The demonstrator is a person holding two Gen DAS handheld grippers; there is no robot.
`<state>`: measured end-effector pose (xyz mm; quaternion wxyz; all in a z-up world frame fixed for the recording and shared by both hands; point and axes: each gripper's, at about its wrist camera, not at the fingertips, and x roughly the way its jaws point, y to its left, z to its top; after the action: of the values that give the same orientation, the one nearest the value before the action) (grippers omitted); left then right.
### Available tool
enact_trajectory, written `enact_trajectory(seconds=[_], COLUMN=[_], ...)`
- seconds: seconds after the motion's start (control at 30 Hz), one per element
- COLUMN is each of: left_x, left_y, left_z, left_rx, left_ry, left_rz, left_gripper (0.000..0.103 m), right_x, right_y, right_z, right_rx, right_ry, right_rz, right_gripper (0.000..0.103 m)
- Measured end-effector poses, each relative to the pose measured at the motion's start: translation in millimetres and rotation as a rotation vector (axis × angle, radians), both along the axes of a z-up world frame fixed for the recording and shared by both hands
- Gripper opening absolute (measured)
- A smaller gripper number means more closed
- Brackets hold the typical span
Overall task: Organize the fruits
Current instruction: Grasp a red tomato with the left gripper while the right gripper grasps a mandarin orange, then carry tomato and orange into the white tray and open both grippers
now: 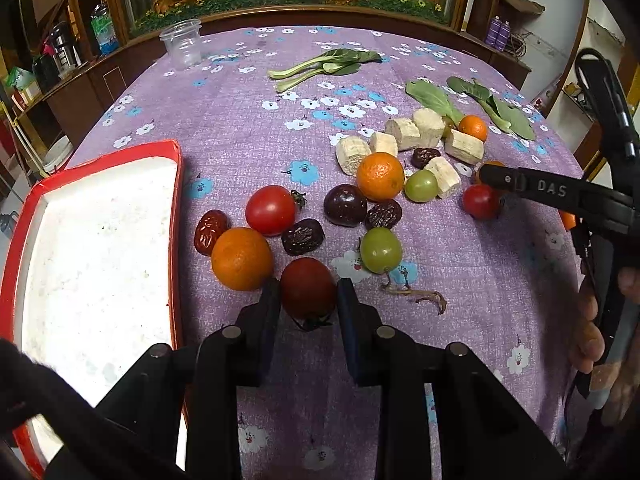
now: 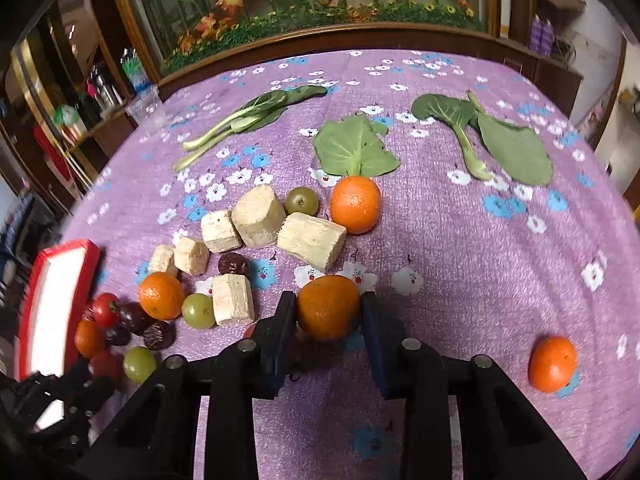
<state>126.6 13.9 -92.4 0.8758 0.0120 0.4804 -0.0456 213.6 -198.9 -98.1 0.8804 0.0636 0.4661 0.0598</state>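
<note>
Gripping both: left hand-held gripper [image 1: 308,300] clamps dark-red cherry tomato [image 1: 307,287], right hand-held gripper [image 2: 328,314] pinches small orange mandarin [image 2: 328,306]; lift straight, carry gently to red-rimmed white tray [image 1: 176,216].

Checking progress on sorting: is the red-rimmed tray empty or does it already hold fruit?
Empty, as far as shown: the red-rimmed tray shows only its bare white floor in the left wrist view; all the fruit lies on the tablecloth.
</note>
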Motion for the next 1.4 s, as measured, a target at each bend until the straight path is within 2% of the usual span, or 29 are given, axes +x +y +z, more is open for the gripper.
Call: enact_trajectory(seconds=[0.07,0.3,0.7,0.87,1.07,1.27,1.4], left_x=[-1,-13,-52,-76,-92,-92,-84], left_y=[1,3,22,47,94,143,170], left_z=[1,13,66,93,107,107,101], left_rx=[-0.015,-0.059,-0.057,-0.035,-0.016,-0.016,-0.026], left_ry=[0.0,-0.01,-0.078,-0.127,-0.141,-0.154,-0.156], left_rz=[0.001,0.0,0.074,0.147,0.253,0.348,0.368], left_gripper=[0.025,0.025,0.025,0.026,0.026,0.026,0.026], right_x=[-6,-37,-97,-118,-134,-135,-126], right_y=[-6,-3,44,76,119,165,193], right_z=[4,34,85,109,126,130,122], right_rx=[0.034,0.049,0.112,0.121,0.121,0.124,0.114], right_ry=[-0.014,-0.09,-0.176,-0.22,-0.235,-0.226,-0.211], right_rz=[-0.009,-0.001,0.139,0.219,0.295,0.369,0.402], right_gripper=[0.033,0.032,0.032,0.032,0.032,0.032,0.032])
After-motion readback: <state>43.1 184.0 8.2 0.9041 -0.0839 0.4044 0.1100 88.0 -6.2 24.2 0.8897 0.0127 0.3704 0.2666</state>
